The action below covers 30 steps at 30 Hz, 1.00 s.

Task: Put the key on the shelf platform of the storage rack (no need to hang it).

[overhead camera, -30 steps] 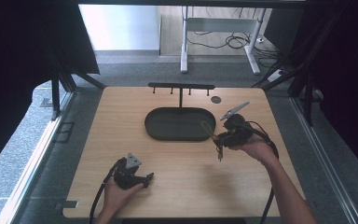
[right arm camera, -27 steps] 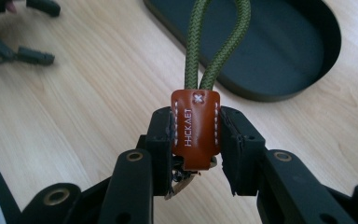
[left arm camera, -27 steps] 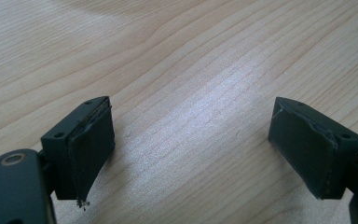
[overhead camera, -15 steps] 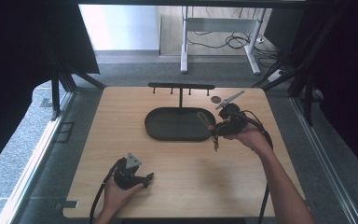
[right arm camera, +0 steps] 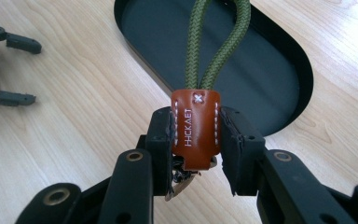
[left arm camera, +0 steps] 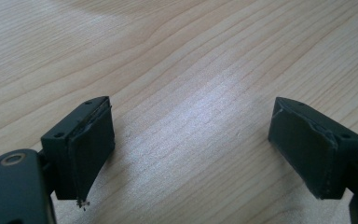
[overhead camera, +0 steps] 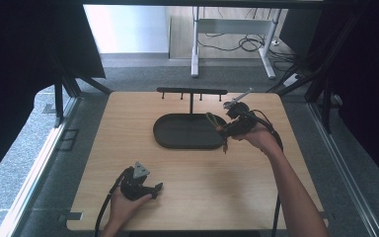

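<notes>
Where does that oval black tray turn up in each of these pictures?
High view: the tray lies mid-table, just left of the right gripper.
Right gripper view: the tray fills the top centre, behind the green cord loop.
Left gripper view: just bare wood.
Shared landmark: the wooden table.

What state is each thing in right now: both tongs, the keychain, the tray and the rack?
Left tongs: open, holding nothing, low over the wooden table.
Right tongs: shut on the brown leather tab.
Olive cord keychain with brown leather tab: gripped, loop pointing over the tray.
Black oval tray: holds nothing.
Black T-shaped hook rack: upright, hooks bare.
</notes>
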### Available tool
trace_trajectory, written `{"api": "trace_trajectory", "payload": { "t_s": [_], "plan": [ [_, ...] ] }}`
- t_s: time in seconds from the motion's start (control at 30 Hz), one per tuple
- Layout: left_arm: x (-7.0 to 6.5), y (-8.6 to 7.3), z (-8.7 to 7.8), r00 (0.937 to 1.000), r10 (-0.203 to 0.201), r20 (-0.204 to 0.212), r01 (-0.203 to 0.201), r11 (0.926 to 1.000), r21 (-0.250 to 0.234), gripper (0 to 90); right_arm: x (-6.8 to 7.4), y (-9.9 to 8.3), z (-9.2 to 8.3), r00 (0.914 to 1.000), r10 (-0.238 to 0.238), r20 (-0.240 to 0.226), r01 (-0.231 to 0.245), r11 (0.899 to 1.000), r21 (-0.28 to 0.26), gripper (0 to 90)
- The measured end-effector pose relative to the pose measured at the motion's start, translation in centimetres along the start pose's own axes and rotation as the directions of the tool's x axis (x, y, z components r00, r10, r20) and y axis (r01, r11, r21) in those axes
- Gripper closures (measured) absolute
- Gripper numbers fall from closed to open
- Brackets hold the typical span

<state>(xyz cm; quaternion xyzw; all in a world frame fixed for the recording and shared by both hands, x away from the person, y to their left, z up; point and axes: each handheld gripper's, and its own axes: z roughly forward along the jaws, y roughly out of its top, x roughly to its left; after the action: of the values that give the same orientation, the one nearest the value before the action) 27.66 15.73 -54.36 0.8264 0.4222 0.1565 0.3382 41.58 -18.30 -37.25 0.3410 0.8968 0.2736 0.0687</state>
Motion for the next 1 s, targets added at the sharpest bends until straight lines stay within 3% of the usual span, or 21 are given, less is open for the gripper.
{"api": "trace_trajectory", "payload": {
  "t_s": [0.63, 1.0],
  "plan": [
    [0.0, 0.0, 0.0, 1.0, 0.003, -0.001, -0.003, 1.0, 0.003, 14.7, -1.0, 3.0, 2.0, 0.9997, 0.016, 0.016, -0.016, 1.0, 0.011, 66.6],
    [0.0, 0.0, 0.0, 1.0, 0.003, -0.001, -0.003, 1.0, 0.002, 14.7, -2.1, 4.1, 4.1, 0.9993, 0.034, 0.017, -0.034, 0.999, 0.006, 66.6]
  ]
}}
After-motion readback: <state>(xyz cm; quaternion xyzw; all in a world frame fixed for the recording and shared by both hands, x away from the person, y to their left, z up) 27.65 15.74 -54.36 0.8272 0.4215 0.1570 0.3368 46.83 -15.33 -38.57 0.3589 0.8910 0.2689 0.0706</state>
